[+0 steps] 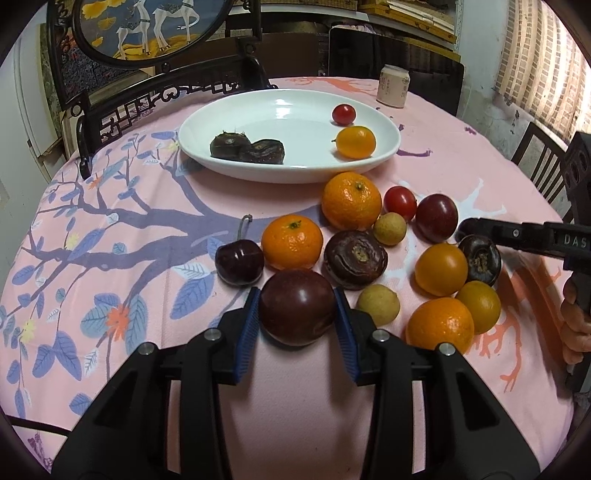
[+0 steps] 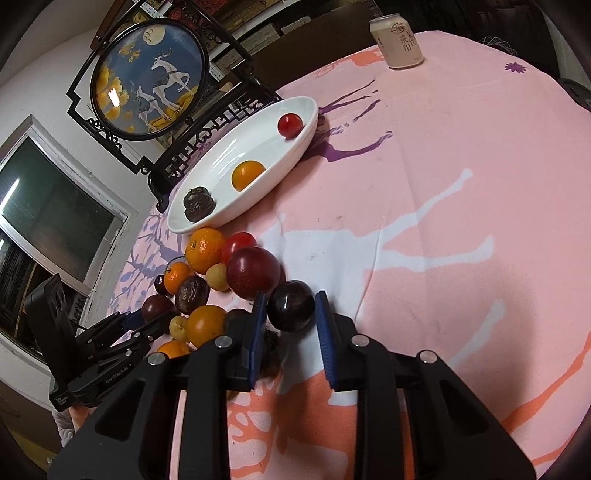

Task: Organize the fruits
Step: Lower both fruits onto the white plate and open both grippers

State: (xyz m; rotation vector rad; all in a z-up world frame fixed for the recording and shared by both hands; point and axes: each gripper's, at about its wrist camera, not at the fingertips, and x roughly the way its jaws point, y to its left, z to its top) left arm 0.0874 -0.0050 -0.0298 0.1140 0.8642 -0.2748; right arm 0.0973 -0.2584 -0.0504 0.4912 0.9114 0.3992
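Note:
My left gripper (image 1: 296, 293) is shut on a dark red plum (image 1: 297, 314), which rests on the pink tablecloth at the near edge of the fruit pile. The pile holds mandarins (image 1: 351, 201), a cherry (image 1: 239, 262), water chestnuts (image 1: 355, 258), longans (image 1: 377, 306), a cherry tomato (image 1: 400, 202) and yellow-orange fruits (image 1: 441, 269). My right gripper (image 2: 290, 295) is shut on a glossy dark purple fruit (image 2: 290, 308) at the pile's right side, beside another plum (image 2: 253, 271). The white plate (image 1: 229, 162) behind holds two water chestnuts, a cherry tomato (image 1: 343, 113) and a yellow-orange fruit (image 1: 355, 142).
A drink can (image 1: 392, 86) stands at the table's far edge. A carved dark stand with a round deer painting (image 1: 147, 29) rises behind the plate. Chairs ring the table. A hand (image 1: 576, 321) grips the right tool. Bare pink cloth (image 2: 461, 240) spreads right of the pile.

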